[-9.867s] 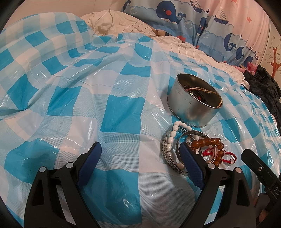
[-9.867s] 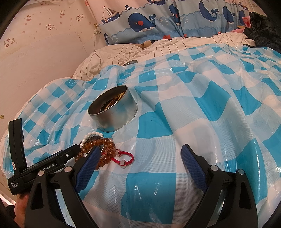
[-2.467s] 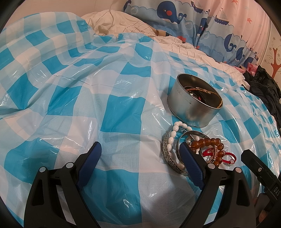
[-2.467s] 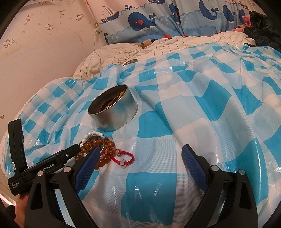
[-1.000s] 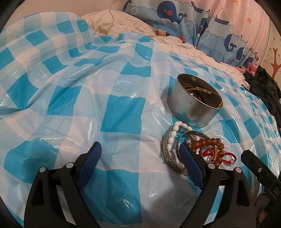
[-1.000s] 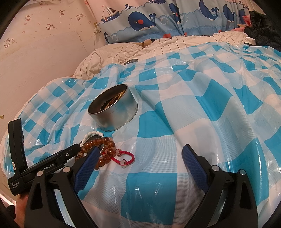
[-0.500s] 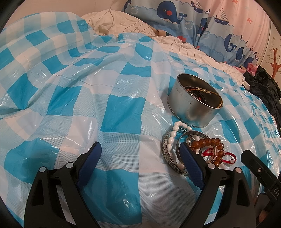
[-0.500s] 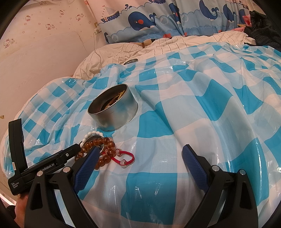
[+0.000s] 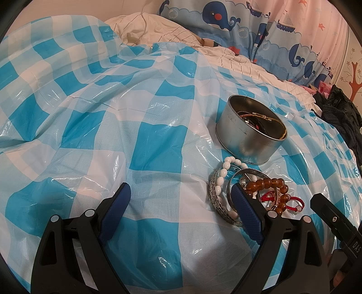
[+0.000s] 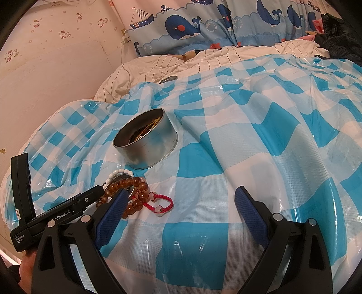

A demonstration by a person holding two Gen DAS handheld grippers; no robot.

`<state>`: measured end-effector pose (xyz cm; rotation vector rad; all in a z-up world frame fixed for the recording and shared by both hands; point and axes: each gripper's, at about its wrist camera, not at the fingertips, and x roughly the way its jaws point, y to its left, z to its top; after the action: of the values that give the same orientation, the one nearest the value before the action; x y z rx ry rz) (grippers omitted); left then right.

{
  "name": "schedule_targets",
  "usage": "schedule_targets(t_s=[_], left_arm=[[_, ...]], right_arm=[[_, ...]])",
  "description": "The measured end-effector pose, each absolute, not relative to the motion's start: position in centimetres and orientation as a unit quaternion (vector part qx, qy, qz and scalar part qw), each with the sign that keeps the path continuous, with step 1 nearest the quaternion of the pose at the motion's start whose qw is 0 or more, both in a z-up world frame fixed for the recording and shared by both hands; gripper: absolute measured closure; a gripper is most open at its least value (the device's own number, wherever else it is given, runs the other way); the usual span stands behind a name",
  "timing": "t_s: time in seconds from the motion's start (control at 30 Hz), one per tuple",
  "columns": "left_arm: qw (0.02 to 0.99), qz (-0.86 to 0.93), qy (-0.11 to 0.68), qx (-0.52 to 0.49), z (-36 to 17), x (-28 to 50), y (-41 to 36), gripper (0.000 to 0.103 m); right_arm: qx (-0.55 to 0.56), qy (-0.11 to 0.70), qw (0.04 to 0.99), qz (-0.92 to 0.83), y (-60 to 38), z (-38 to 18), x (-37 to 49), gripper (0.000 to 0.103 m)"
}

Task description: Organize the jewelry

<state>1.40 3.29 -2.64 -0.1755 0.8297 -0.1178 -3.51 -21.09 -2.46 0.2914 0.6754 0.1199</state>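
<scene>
A round metal tin (image 9: pixel 250 133) (image 10: pixel 146 139) with chains inside sits on the blue-and-white checked plastic sheet (image 9: pixel 147 140). In front of it lies a pile: a white bead bracelet (image 9: pixel 222 173), silver bangles (image 9: pixel 216 199), an amber bead bracelet (image 9: pixel 268 184) (image 10: pixel 125 184) and a red cord bracelet (image 9: pixel 291 202) (image 10: pixel 161 203). My left gripper (image 9: pixel 179 208) is open and empty, its right finger just before the bangles. My right gripper (image 10: pixel 181 210) is open and empty, its left finger beside the amber beads.
Striped bedding (image 10: pixel 181 63) and a whale-print curtain (image 9: pixel 248 20) lie behind the sheet. Dark clothing (image 9: pixel 341 117) is heaped at the right. The other gripper's black body (image 10: pixel 45 214) shows at the lower left of the right wrist view.
</scene>
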Motion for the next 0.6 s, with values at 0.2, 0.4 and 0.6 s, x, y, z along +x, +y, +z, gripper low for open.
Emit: schedule_targets(t_s=[0.2, 0.4, 0.6], left_arm=[[0.91, -0.057, 0.402, -0.085, -2.64, 1.4, 3.29, 0.017], [0.91, -0.057, 0.402, -0.085, -2.64, 1.47, 3.16, 0.017], [0.91, -0.057, 0.402, -0.085, -2.64, 1.47, 3.16, 0.017]], right_arm=[[0.142, 0.33, 0.931, 0.059, -21.1, -2.46, -3.51, 0.012], [0.142, 0.33, 0.931, 0.059, -21.1, -2.46, -3.51, 0.012], [0.142, 0.33, 0.931, 0.059, -21.1, -2.46, -3.51, 0.012]])
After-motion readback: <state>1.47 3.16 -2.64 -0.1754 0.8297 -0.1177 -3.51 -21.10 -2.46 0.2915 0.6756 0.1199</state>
